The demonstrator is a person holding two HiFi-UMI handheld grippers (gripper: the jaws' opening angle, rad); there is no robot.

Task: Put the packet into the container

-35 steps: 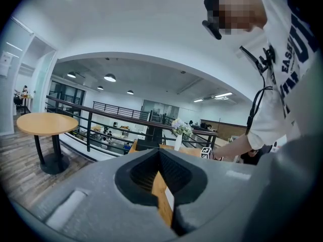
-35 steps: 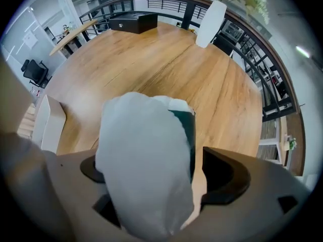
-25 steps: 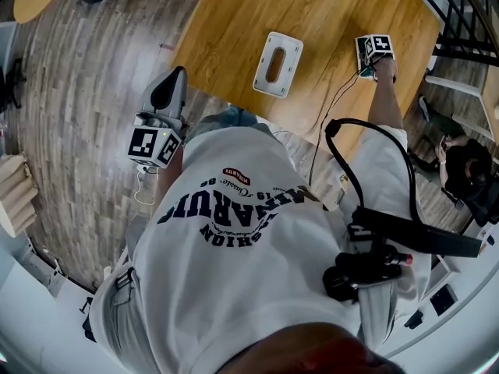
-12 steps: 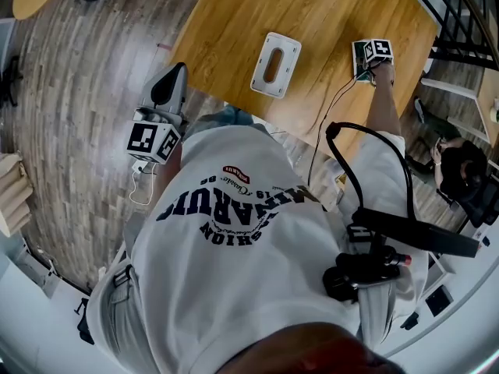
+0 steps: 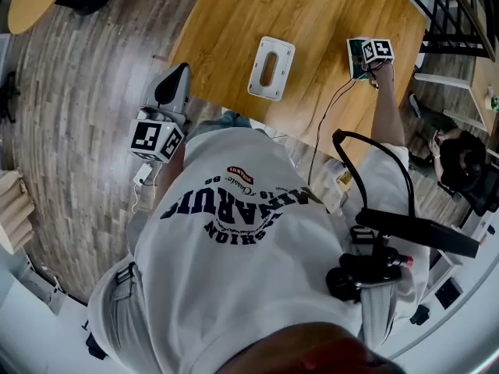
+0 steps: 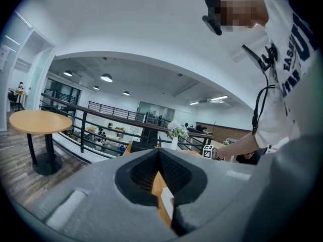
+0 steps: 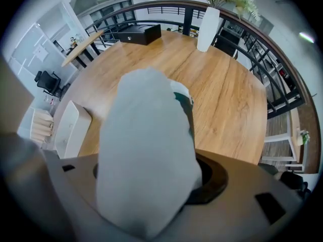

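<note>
My right gripper (image 5: 362,62) points straight down over the right side of the round wooden table (image 5: 312,14). It is shut on a white packet (image 7: 146,150) with a teal edge, which fills the middle of the right gripper view and hangs above the tabletop. Its jaws have just been opening a little, with the packet still between them. The container (image 5: 271,67), a white box with an oval slot in its top, lies on the table left of that gripper; its side also shows (image 7: 70,127). My left gripper (image 5: 171,90) is shut and empty, held off the table's near edge above the floor.
A white vase with flowers (image 7: 208,26) and a black box (image 7: 141,33) stand at the table's far side. A black railing (image 7: 272,69) runs behind the table. A second round table (image 6: 40,120) stands off to the left. A thin cable (image 5: 331,111) trails from the right gripper.
The right gripper has risen slightly with the packet and shifted up in the head view. The left gripper has stayed where it was.
</note>
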